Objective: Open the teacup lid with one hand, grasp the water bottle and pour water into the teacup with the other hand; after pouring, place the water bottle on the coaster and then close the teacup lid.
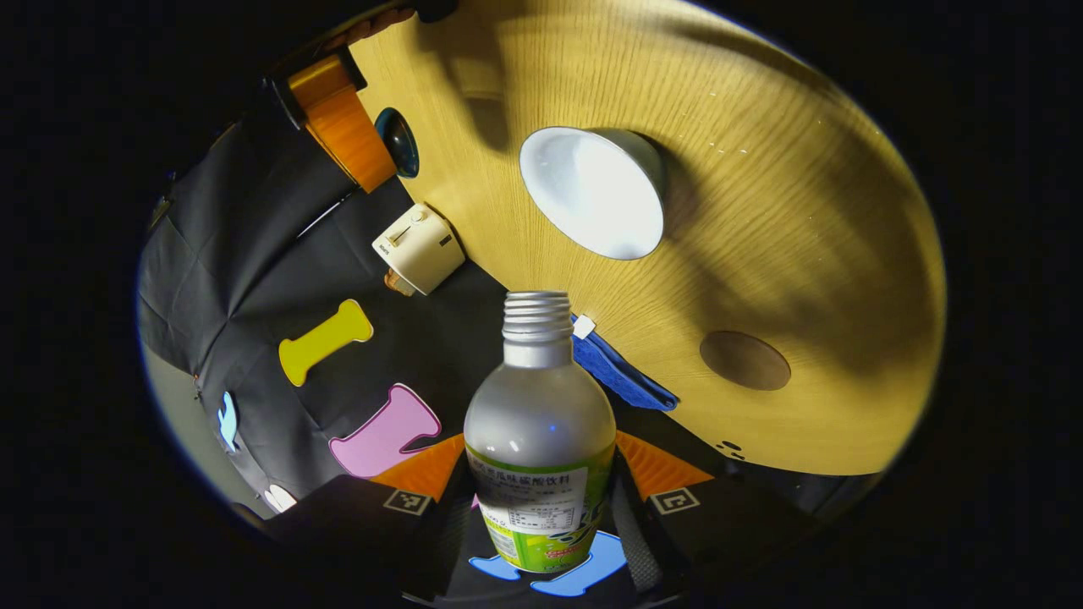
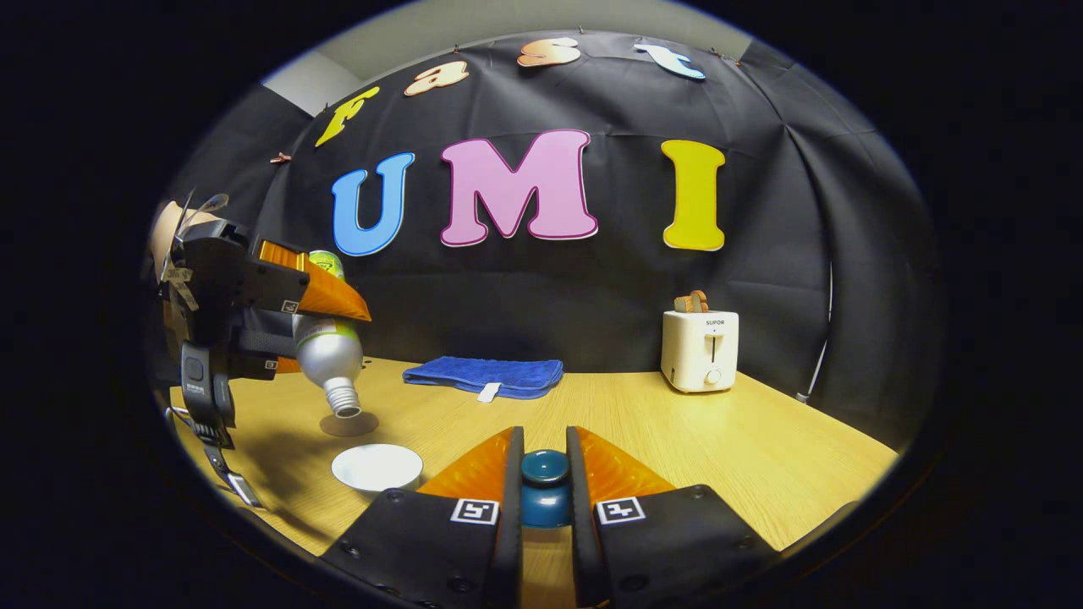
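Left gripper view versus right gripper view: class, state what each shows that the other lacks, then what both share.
Left gripper view: the printed text panel on the water bottle, close up in the left gripper. Right gripper view: the teacup lid pinched in the right gripper, and the bottle's side, mouth tipped down. Shared: teacup, coaster, blue cloth, toaster.

Left gripper point(image 2: 326, 334): black housing with buttons on its rear block, small square fiducial tags, a cable trailing below toward the table point(image 2: 761, 440). Right gripper point(image 2: 546, 482): two black blocks, each bearing a white-bordered square tag and round screws; wedge-shaped finger sections taper forward. Matching tags flank the left gripper's fingers point(image 1: 668, 474).
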A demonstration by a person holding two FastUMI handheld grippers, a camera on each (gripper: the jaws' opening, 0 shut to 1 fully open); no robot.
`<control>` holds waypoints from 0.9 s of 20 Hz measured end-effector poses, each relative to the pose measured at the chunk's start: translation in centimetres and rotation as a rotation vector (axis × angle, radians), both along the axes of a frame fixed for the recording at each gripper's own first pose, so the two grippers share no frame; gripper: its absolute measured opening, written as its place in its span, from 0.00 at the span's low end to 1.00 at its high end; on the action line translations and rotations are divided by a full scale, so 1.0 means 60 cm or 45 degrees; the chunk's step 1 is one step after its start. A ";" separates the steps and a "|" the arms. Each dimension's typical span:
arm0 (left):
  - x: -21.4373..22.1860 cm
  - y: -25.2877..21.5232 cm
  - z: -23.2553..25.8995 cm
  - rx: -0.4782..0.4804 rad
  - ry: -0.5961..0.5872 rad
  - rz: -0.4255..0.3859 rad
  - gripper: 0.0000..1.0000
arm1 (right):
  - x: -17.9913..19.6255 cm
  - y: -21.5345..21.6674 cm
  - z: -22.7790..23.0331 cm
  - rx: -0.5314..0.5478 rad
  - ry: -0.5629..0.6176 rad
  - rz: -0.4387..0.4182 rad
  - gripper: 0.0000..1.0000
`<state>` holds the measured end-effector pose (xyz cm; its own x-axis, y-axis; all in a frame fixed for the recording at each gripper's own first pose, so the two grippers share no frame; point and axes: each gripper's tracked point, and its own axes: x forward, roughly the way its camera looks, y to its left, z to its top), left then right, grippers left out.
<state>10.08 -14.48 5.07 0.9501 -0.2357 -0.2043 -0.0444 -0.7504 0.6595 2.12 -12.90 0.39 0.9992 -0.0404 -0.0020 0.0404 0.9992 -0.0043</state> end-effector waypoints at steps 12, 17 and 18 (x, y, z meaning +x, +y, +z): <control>-0.017 0.051 0.014 -0.414 0.041 0.063 0.78 | 0.000 0.000 0.000 0.000 0.000 0.000 0.27; -0.053 0.100 0.068 -1.130 0.038 0.121 0.78 | 0.000 0.000 0.001 0.000 0.000 -0.001 0.27; -0.060 0.115 0.077 -1.298 0.055 0.144 0.78 | 0.000 0.000 0.000 0.000 0.000 -0.001 0.27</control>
<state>6.50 -7.59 9.67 0.9742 -0.2256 0.0083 0.0309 0.1693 0.9851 2.11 -12.89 0.39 0.9992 -0.0410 -0.0022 0.0409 0.9992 -0.0043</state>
